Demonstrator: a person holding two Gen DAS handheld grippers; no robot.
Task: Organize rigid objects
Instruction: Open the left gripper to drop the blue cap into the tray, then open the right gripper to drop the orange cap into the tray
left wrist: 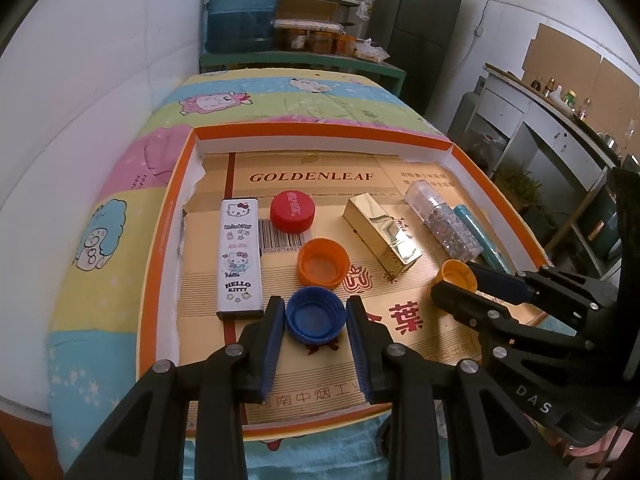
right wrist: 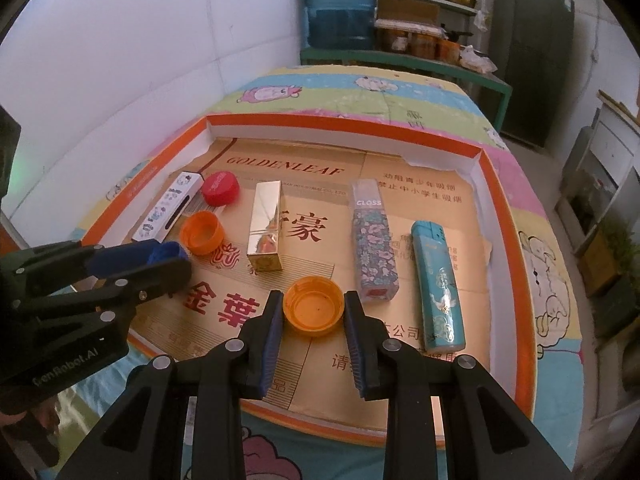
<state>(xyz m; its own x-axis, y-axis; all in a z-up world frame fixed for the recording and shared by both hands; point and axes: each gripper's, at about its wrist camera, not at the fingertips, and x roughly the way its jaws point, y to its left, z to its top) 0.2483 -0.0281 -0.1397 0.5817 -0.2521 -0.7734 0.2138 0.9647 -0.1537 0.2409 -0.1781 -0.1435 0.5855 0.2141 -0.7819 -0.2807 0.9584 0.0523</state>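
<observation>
A blue bottle cap lies open side up on the cardboard floor of an orange-rimmed tray. My left gripper straddles it, open, with a thin gap at each pad. A yellow-orange cap, also open side up, sits between the blue pads of my right gripper, which is shut on it. Each gripper shows in the other's view: the right gripper at the right, the left gripper at the left.
Also in the tray: a Hello Kitty box, a red cap, an orange cap, a gold box, a floral gloss tube and a teal lighter. The tray rests on a cartoon-print quilt.
</observation>
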